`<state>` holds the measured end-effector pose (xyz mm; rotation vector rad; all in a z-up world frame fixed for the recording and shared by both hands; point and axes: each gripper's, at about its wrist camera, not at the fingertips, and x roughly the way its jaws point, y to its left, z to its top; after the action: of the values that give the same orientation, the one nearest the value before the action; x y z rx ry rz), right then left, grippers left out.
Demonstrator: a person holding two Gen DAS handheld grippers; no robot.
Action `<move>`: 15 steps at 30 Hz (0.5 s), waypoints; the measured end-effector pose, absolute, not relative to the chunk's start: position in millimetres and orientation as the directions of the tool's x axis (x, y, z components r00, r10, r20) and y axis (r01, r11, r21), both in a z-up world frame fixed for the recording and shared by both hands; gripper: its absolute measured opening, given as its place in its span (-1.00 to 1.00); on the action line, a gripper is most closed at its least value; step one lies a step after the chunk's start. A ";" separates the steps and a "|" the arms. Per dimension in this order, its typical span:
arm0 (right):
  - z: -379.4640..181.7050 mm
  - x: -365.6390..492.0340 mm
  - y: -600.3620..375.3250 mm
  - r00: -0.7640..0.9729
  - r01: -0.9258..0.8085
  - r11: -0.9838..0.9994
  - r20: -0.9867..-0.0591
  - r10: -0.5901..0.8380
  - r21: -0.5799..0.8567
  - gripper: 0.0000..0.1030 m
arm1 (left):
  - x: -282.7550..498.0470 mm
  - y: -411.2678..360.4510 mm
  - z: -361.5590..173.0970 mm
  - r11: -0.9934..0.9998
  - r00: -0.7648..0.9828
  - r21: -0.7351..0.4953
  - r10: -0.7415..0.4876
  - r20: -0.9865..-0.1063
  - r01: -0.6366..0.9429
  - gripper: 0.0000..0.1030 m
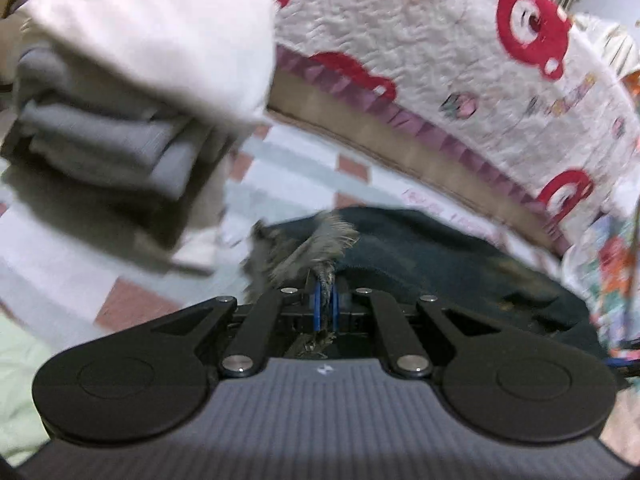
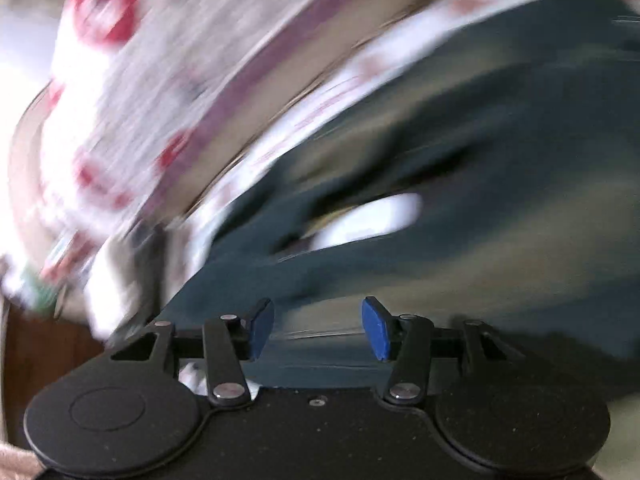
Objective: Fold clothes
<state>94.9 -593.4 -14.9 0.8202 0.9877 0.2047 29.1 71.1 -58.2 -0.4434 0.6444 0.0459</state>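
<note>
A dark blue-green garment (image 1: 440, 264) lies spread just ahead of my left gripper (image 1: 327, 300). That gripper is shut on the garment's frayed grey hem (image 1: 316, 240), and the fringe fans out above the blue pads. In the right wrist view the same dark garment (image 2: 480, 120) fills the right side, badly blurred. My right gripper (image 2: 318, 326) is open over it, with a wide gap between the blue pads (image 2: 262, 330) and nothing pinched between them.
A stack of folded grey and white clothes (image 1: 132, 92) sits at the upper left. A white quilt with red shapes (image 1: 440, 60) drapes over a bed edge behind, also blurred as the quilt (image 2: 132, 92). The garment rests on a white cloth with red squares (image 1: 304, 168).
</note>
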 end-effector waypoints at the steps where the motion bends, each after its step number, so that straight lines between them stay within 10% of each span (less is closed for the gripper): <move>1: -14.4 78.6 -615.1 0.578 0.256 0.690 -0.679 0.453 0.677 0.07 | 26.8 70.7 -65.4 0.907 0.798 -0.378 -0.084 -0.597 -0.187 -0.91; 15: -75.4 5.8 -701.9 0.635 0.642 0.426 -0.753 0.170 0.638 0.17 | 61.4 49.9 -43.4 0.964 0.825 -0.227 -0.018 -0.564 -0.134 -0.91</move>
<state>5.8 -701.9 -75.4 1.1208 0.8684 -0.3467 61.4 49.9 -43.4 -0.2640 0.5986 0.0627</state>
